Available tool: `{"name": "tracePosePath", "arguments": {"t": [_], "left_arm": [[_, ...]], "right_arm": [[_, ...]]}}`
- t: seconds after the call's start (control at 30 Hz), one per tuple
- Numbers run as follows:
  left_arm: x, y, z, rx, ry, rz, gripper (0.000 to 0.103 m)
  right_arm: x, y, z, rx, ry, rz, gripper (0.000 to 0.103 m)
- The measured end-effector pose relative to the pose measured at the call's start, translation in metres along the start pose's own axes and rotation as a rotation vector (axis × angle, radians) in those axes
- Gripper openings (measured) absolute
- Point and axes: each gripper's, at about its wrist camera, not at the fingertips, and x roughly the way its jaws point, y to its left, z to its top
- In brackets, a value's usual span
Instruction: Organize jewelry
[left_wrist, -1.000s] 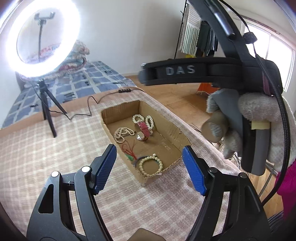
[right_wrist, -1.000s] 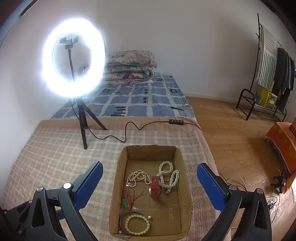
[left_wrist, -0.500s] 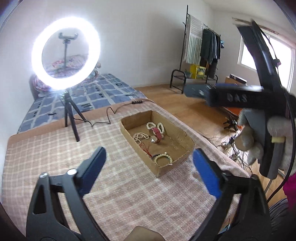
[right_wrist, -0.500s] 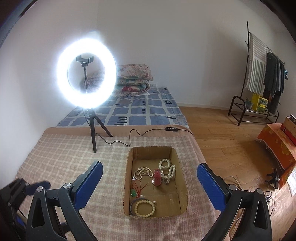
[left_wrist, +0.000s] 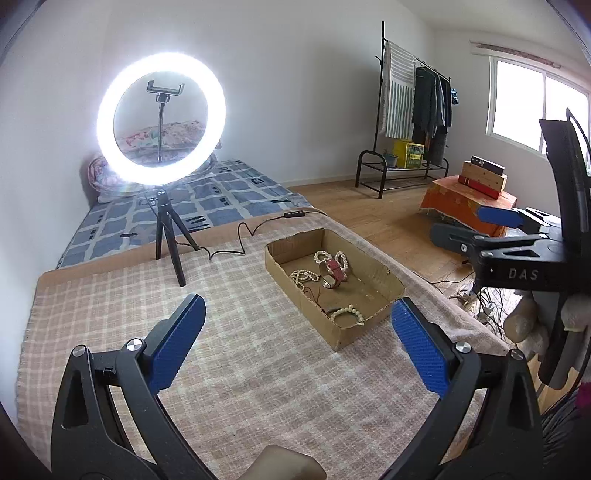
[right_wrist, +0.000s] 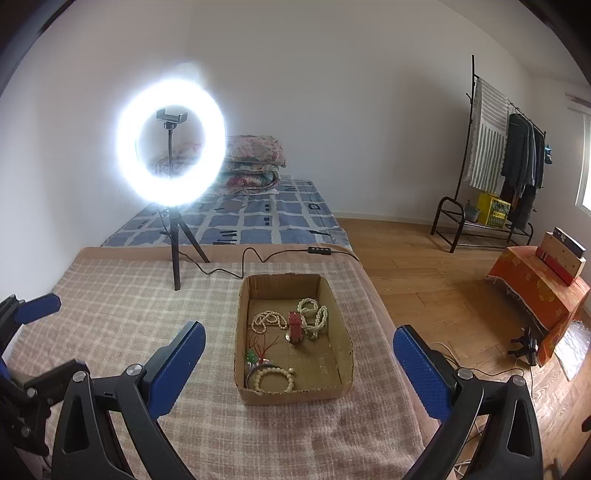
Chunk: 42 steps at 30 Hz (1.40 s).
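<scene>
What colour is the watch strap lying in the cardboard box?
Red. The watch strap shows best in the right wrist view, among pale bead strands.

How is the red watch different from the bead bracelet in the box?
The red watch has a flat red strap with a shiny metal case, while the bead bracelet is a ring of round, cream-coloured beads. The watch sits near the middle of the cardboard box, next to the pearl strands; the bracelet lies in the near left corner. The watch stands up on its edge; the bracelet lies flat. Both rest inside the same box, untouched by either gripper.
</scene>
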Motion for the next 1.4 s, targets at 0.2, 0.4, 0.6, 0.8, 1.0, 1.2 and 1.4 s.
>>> {"name": "tracePosePath", "arguments": {"t": [0.2,0.4,0.6,0.8,1.0,1.2,1.4], "left_arm": [[-0.002,0.001,-0.002,-0.008,-0.006,0.002,0.103],[0.0,0.006,-0.006,-0.006,0.006,0.019,0.103],[-0.002,0.012,-0.011,-0.012,0.007,0.04,0.103],[-0.002,0.017,-0.013,-0.013,0.014,0.058,0.103],[-0.002,0.017,-0.015,-0.009,0.016,0.087,0.103],[-0.004,0.016,-0.015,0.002,0.01,0.091,0.103],[-0.008,0.013,-0.013,0.009,0.003,0.086,0.103]], "right_arm": [[-0.008,0.001,-0.017,0.019,-0.01,-0.015,0.103],[-0.004,0.002,-0.029,0.041,-0.008,-0.012,0.103],[-0.002,0.0,-0.033,0.058,-0.021,-0.025,0.103],[0.005,0.0,-0.036,0.071,0.001,-0.02,0.103],[0.006,0.001,-0.039,0.064,0.008,-0.018,0.103],[0.006,0.001,-0.039,0.064,0.011,-0.021,0.103],[0.006,0.001,-0.038,0.062,0.007,-0.025,0.103]]}}
